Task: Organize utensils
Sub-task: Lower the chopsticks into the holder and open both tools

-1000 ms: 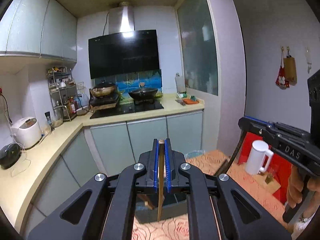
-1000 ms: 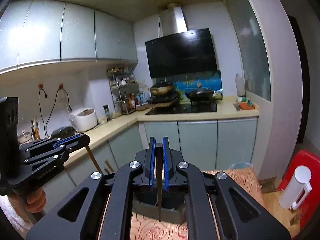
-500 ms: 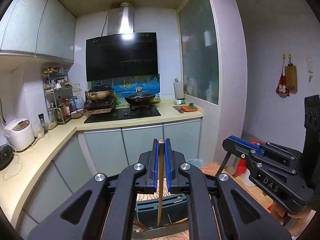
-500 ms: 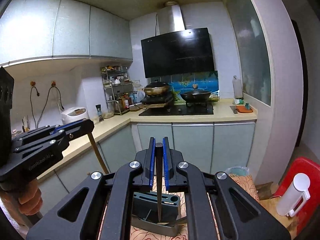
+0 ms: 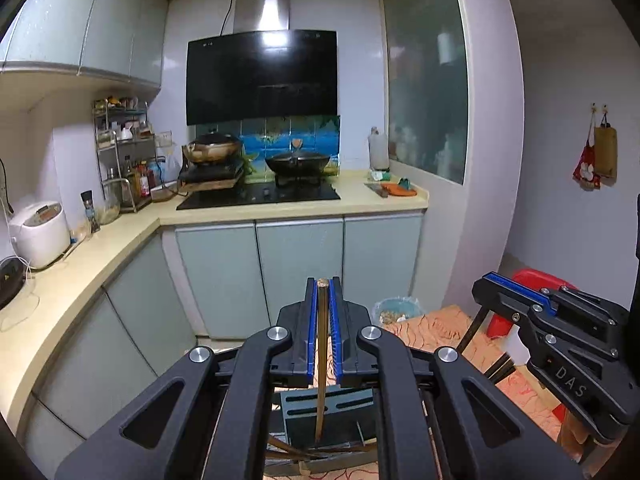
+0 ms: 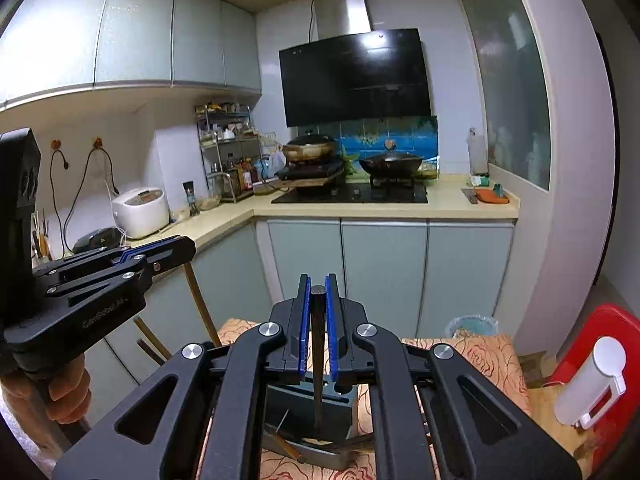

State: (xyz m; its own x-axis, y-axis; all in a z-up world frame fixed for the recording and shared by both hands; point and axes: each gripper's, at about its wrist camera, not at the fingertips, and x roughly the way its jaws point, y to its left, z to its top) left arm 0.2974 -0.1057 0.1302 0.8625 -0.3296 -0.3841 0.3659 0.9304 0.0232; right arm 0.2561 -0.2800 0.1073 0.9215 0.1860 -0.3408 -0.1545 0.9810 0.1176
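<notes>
Small kitchen w/ pale green cabinets, beige L-shaped counter (image 5: 92, 264), black range hood (image 5: 262, 76) over the stove.

Left wrist view: left gripper (image 5: 323, 344), black w/ blue pads, is closed tight on a light-brown wooden chopstick (image 5: 321, 364) that hangs straight down; its lower tip sits over the dark grey slotted utensil holder (image 5: 332, 412) below. More sticks lie at the holder's base. Holder stands on a table w/ an orange floral cloth (image 5: 436, 328). Right gripper (image 5: 486, 284) shows at the right edge, pinching a dark stick.

Right wrist view: right gripper (image 6: 317, 332) is clamped on a dark-brown chopstick (image 6: 317, 360), also vertical, tip down over the same holder (image 6: 304, 404). Left gripper (image 6: 188, 250) is at the left w/ its wooden stick angled down. White plastic jug (image 6: 592, 384) is by the cloth's right edge, in front of a red plastic stool (image 6: 600, 336).
</notes>
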